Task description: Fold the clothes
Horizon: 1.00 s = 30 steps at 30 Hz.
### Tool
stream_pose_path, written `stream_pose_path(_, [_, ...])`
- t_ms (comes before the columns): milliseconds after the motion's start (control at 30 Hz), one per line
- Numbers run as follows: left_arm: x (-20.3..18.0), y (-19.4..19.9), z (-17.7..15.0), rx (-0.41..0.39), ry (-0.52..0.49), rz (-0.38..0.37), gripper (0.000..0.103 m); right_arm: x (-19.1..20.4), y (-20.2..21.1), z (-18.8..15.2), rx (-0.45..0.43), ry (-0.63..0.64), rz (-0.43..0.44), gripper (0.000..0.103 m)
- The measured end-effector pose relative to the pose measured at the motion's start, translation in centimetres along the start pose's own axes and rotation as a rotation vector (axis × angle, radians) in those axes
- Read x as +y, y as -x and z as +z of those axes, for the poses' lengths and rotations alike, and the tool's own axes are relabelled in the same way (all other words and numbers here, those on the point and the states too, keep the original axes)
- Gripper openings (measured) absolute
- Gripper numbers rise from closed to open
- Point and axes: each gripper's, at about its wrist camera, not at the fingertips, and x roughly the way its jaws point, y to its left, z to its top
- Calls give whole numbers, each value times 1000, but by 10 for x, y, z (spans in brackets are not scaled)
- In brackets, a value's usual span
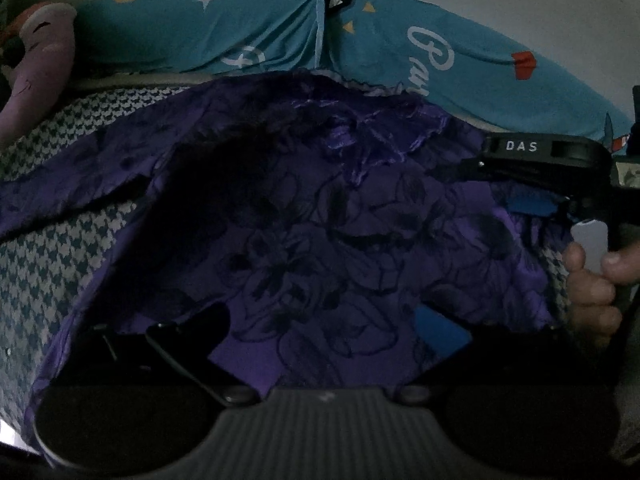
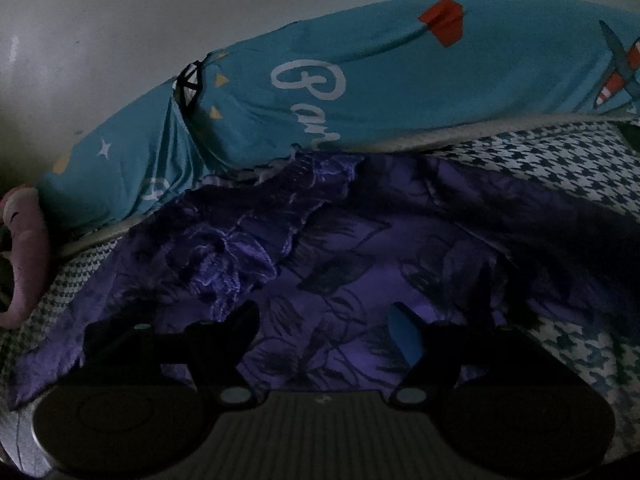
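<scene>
Our left tongs (image 1: pixel 320 332) stood with their jaws well apart, nothing between them, hovering low over the purple flowered garment (image 1: pixel 328 240). Our right tongs (image 2: pixel 324 332) were likewise spread wide with nothing held, also just above the same cloth, and in the left view we could see them off to the right side with a hand (image 1: pixel 592 292) wrapped round the handle. Under both pairs the garment lay spread on the checked bedcover (image 1: pixel 48 264), reaching from near the bed's front edge, where the tongs were, back almost to its far edge. It was not flat: a crinkled, ruffled band (image 2: pixel 240 248) bunched up across the far part, one flap ran out toward the left edge of the bed, and a dark fold lay over the left half, though the light was too dim for us to say how many layers sat there. We judged the folding unfinished, since no neat, squared packet showed; the cloth looked either laid out ready for folding or partway through with one side turned in, and we could not tell which. Beyond the garment, along the far edge of the bed, a blue printed pillow (image 1: pixel 420 56) leaned against the wall, and a pink soft toy (image 1: pixel 36 64) sat at the far left corner.
</scene>
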Motion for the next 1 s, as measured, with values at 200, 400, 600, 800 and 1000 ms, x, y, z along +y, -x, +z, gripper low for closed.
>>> stream_pose_path(200, [1, -8, 10, -4, -21, 2, 103, 1, -2, 2, -5, 18, 12, 71])
stream_pose_path(400, [11, -15, 17, -17, -72, 33, 103, -1, 1, 4, -25, 52, 25, 71])
stream_pose_path(600, [26, -30, 22, -3, -95, 53, 103, -9, -1, 9, -44, 40, 33, 71])
stream_pose_path(800, [40, -48, 32, -2, -93, 56, 103, -9, -12, 14, -50, 12, 48, 71])
stream_pose_path(1000, [55, -69, 44, -5, -60, 57, 103, -6, -27, 27, -69, 14, 52, 71])
